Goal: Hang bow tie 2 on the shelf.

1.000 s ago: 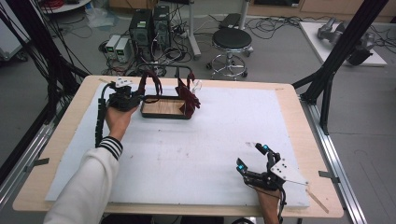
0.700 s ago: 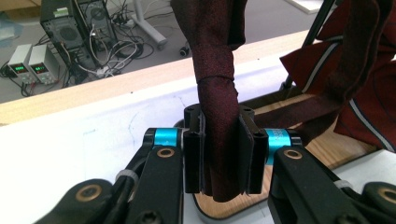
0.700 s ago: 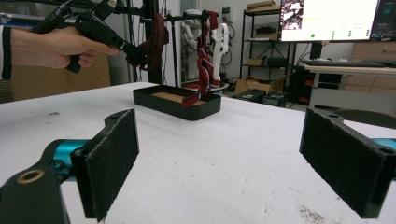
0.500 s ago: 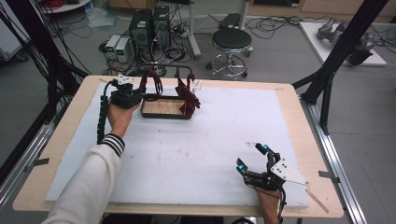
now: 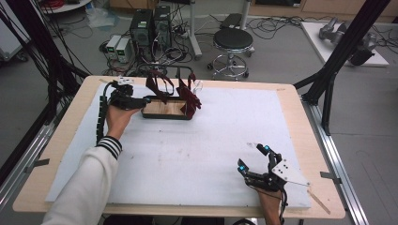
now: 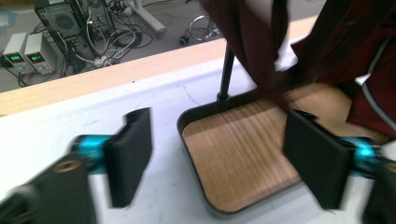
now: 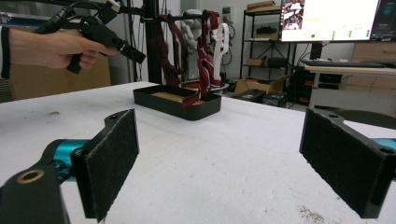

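Inside black tray [image 5: 166, 115], bare wooden floor, dark red straps [image 5: 188, 97] trailing in.

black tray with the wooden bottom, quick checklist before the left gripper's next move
1. Left gripper open, its fingers having just parted: ok.
2. Nothing between its fingers: ok.
3. Black tray with the wooden bottom flat on the white table cover: ok.
4. Dark red straps hang from the black rack and trail over the tray's right end: not ok.
5. Right gripper open, far from the tray: ok.
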Available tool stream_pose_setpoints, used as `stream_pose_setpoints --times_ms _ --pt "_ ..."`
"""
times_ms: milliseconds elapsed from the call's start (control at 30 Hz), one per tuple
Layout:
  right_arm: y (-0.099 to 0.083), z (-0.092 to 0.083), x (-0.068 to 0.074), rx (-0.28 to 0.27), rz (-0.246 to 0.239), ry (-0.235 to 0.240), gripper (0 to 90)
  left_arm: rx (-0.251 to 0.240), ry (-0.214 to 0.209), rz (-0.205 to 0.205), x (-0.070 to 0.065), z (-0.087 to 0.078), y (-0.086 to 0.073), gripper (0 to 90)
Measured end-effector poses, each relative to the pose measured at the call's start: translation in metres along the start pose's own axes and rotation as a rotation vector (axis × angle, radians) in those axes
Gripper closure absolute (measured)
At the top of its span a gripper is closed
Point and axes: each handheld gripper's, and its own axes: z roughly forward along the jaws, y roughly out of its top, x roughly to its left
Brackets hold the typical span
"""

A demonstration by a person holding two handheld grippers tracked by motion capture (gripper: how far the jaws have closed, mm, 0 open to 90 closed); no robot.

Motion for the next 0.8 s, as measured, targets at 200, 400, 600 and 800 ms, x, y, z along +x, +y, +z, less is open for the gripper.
stream_pose_setpoints --times_ms 200,400,600,800 --pt "0.000 0.000 0.000 -0.006 0.001 0.003 11.0 -0.113 -0.072 0.049 0.006 -0.026 -0.008 17.0" --pt "0.000 -0.001 0.000 -0.008 -0.003 0.004 10.9 -0.240 -0.200 0.092 0.017 -0.055 -0.031 16.4" --pt "0.000 -0.001 -0.001 -0.011 -0.004 0.005 10.9 -0.359 -0.289 0.144 0.008 -0.081 -0.067 15.7" --pt "0.000 -0.001 0.000 -0.008 -0.003 0.005 11.0 -0.437 -0.312 0.113 0.003 -0.101 -0.110 14.5"
